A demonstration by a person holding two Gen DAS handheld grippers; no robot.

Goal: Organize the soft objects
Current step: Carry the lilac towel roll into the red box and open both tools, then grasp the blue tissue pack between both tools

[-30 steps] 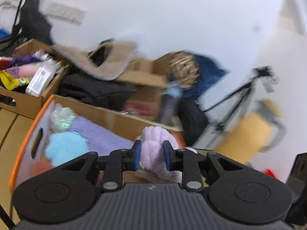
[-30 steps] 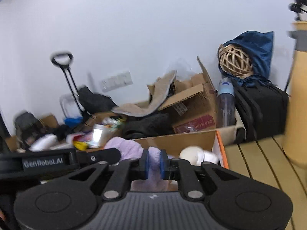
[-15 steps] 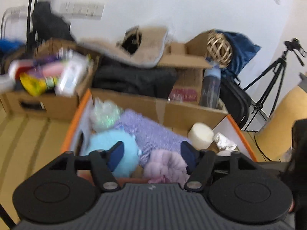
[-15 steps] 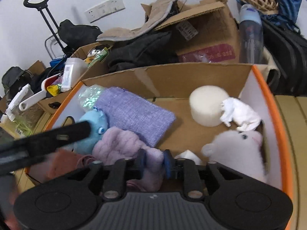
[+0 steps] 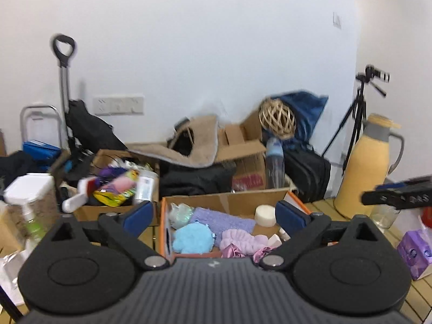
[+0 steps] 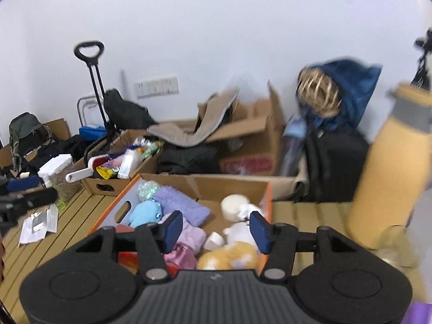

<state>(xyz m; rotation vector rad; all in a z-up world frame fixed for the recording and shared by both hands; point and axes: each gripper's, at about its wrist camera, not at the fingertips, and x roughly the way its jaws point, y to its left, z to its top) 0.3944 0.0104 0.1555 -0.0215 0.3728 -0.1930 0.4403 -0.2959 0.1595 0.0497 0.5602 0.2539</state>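
An orange-rimmed cardboard box on the slatted table holds soft things: a light purple plush cloth, a blue plush, a purple knit cloth, a white sponge, a white plush and an orange plush. My left gripper is open and empty, back from the box. My right gripper is open and empty above the box's near side.
A yellow thermos jug and a glass stand to the right. A purple tissue pack lies at the right. A second box of clutter, a trolley and bags lie behind.
Both grippers let go of the light purple cloth, which now lies in the box. Both opened wide and pulled back and up from the box.
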